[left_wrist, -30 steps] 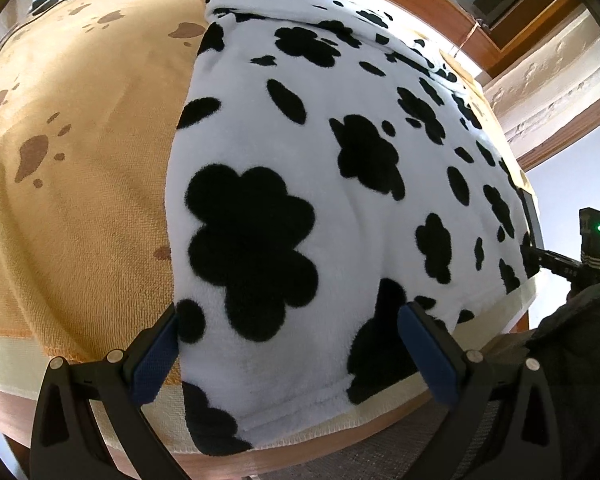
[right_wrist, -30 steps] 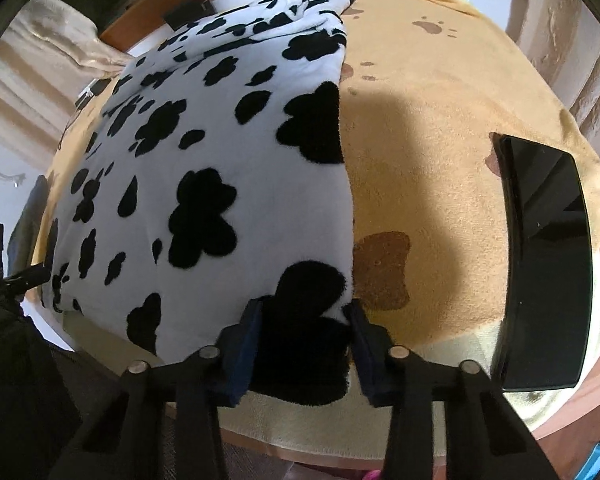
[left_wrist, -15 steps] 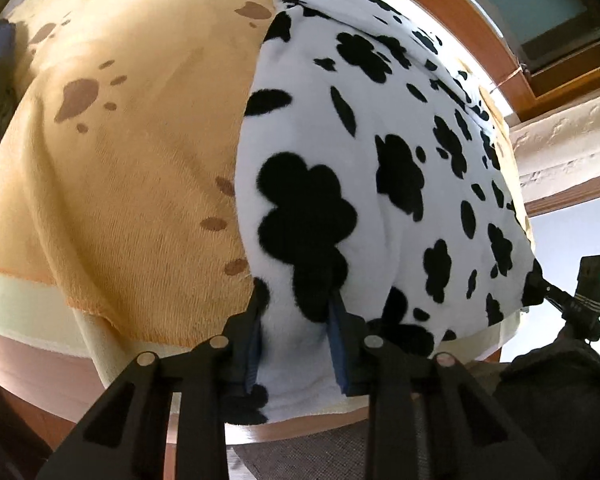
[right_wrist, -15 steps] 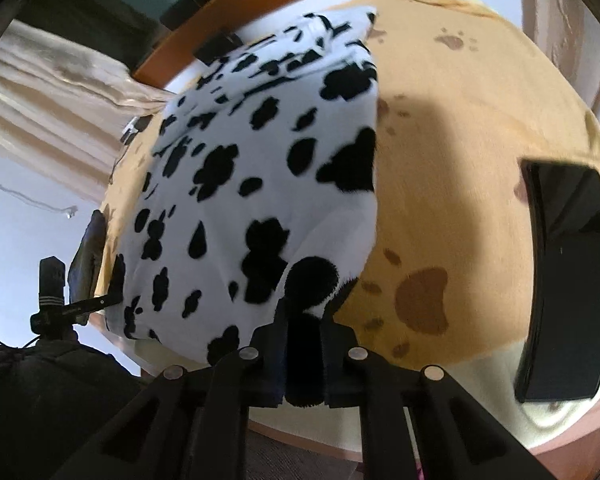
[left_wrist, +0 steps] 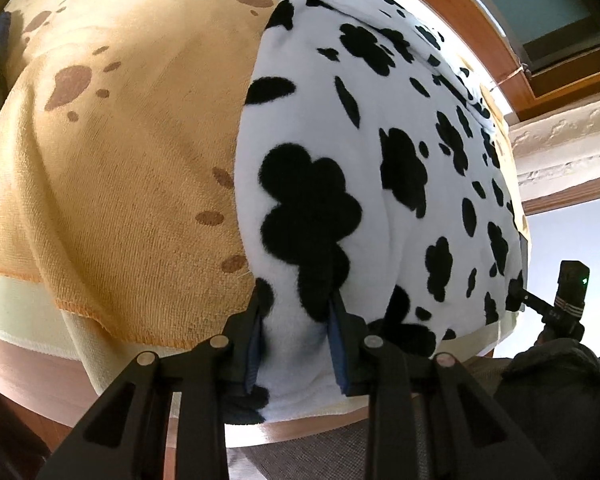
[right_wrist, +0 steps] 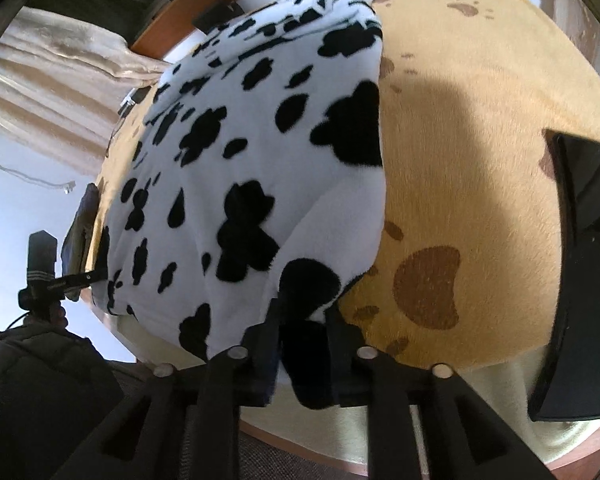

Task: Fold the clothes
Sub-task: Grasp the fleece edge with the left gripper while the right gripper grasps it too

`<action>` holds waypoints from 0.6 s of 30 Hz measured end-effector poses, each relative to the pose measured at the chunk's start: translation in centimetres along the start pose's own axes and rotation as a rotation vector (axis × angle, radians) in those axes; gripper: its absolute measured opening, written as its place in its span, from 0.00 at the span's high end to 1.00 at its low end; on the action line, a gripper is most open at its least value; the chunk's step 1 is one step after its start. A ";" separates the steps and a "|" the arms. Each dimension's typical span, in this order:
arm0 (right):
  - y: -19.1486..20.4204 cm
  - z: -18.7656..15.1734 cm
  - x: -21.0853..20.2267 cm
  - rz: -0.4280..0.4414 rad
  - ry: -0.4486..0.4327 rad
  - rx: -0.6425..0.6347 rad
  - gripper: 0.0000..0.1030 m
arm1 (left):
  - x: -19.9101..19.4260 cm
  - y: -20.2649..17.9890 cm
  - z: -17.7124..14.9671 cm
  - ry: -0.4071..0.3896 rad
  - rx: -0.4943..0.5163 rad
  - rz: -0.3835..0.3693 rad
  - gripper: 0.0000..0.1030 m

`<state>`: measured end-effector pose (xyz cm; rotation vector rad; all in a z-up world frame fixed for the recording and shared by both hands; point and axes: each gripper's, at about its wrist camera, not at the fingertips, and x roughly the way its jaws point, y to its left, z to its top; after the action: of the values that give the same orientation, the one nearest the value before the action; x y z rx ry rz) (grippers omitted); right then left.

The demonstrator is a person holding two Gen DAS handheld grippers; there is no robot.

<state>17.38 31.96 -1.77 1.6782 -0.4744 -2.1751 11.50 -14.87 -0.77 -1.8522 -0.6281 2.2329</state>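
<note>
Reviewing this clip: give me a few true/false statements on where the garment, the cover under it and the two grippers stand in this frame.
1. The cow-print fleece garment lies on an orange paw-print blanket. True.
2. The left gripper hangs clear of any cloth. False: fleece at the near edge sits pinched between its fingers.
3. The right gripper has a black patch of the fleece between its fingers. True; its jaws are opening at this moment.
4. A dark flat rectangular object lies on top of the fleece. False: it lies on the blanket, apart from the fleece.
5. The fleece is plain grey. False: white with black patches.
</note>
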 end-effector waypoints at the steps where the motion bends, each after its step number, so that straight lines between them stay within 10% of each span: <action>1: -0.1 -0.1 0.1 0.005 -0.004 0.003 0.72 | 0.0 -0.1 0.0 0.000 0.002 0.005 0.69; 10: 2.2 0.0 0.8 0.041 0.005 -0.142 0.25 | 0.2 -1.0 -0.1 -0.007 0.030 0.071 0.73; 14: 3.0 0.0 1.1 -0.030 0.033 -0.203 0.29 | 0.0 -0.9 -0.2 -0.014 -0.025 0.074 0.80; 18: 0.4 0.4 0.5 0.014 0.045 -0.093 0.65 | -0.2 -1.5 -0.4 -0.021 -0.018 0.090 0.82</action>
<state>16.88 31.38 -1.89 1.6655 -0.3660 -2.1103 11.74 -13.52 -0.03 -1.9038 -0.5815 2.3132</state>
